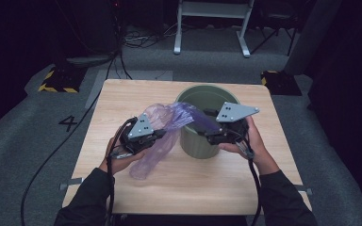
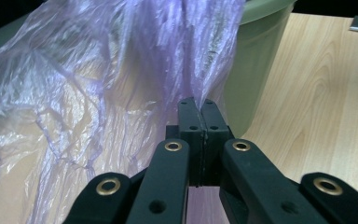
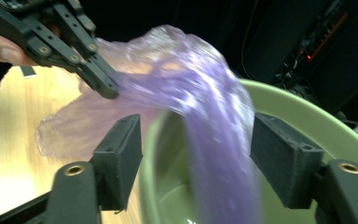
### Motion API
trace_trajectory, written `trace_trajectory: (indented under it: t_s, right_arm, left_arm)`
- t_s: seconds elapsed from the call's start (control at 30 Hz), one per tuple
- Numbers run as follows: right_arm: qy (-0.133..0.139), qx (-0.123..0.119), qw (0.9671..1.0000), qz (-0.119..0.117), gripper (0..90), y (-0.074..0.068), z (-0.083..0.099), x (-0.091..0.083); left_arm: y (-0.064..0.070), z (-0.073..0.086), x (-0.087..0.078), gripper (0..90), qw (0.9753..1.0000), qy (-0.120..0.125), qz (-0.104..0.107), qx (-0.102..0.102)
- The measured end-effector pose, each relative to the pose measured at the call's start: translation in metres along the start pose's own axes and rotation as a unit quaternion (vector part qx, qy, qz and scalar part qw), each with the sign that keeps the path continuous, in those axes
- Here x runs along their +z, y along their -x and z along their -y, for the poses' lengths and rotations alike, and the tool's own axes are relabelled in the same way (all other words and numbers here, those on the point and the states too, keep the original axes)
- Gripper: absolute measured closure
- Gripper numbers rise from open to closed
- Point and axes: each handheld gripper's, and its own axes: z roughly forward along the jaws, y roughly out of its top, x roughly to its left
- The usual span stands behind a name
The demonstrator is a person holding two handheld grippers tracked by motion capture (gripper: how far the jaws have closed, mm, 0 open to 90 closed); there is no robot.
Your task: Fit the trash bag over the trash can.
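Note:
A thin purple see-through plastic bag [image 1: 169,117] stretches from the table's left half over the rim of a green bucket [image 1: 195,146]. My left gripper [image 1: 161,135] is shut on the bag's film, its jaws pressed together on a fold [image 2: 198,105] beside the bucket wall [image 2: 256,60]. My right gripper [image 1: 208,126] hovers over the bucket's near rim, open. In the right gripper view its jaws stand wide apart [image 3: 200,154], a strand of bag [image 3: 219,154] hangs between them into the bucket [image 3: 307,116], and the left gripper [image 3: 105,86] pinches the bag at upper left.
The wooden table [image 1: 188,188] has bare room in front of and left of the bucket. Beyond it lie grey carpet, cables, two yellow-and-black striped blocks [image 1: 56,81] [image 1: 275,77] and white frame legs [image 1: 212,28]. A "4" [image 1: 68,123] marks the floor at left.

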Motion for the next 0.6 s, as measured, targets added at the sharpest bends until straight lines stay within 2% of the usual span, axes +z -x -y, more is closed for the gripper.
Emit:
trace_trajectory:
  t_s: [0.1,0.17,0.27,0.37,0.4,0.47,0.53,0.6]
  right_arm:
    - [-0.004,-0.015,0.9999,0.003,38.1,-0.008,-0.008,0.007]
    - [-0.011,-0.023,0.9996,0.009,54.6,-0.010,-0.011,0.011]
    - [-0.025,-0.032,0.9990,0.018,74.6,-0.010,-0.011,0.016]
    - [-0.020,-0.028,0.9992,0.022,82.9,-0.008,-0.009,0.018]
    - [-0.012,-0.022,0.9995,0.020,90.0,-0.006,-0.008,0.018]
    - [-0.009,-0.018,0.9995,0.025,90.0,-0.005,-0.007,0.017]
    - [-0.007,-0.017,0.9994,0.028,90.0,-0.004,-0.005,0.016]
    - [-0.006,-0.015,0.9994,0.030,90.0,-0.003,-0.004,0.015]
  left_arm:
    - [0.003,-0.002,-0.002,89.7,0.9999,-0.001,0.001,0.011]
    - [0.004,-0.002,-0.003,89.7,0.9999,0.001,0.004,0.011]
    - [0.005,-0.003,-0.005,89.6,0.9999,0.005,0.008,0.013]
    - [0.006,-0.003,-0.006,89.5,0.9999,0.007,0.008,0.013]
    - [0.006,-0.004,-0.006,87.3,0.9998,0.009,0.009,0.013]
    - [0.006,-0.004,-0.007,83.5,0.9998,0.013,0.011,0.008]
    - [0.006,-0.005,-0.008,83.4,0.9998,0.011,0.011,0.009]
    - [0.006,-0.006,-0.008,77.5,0.9999,0.010,0.006,0.009]
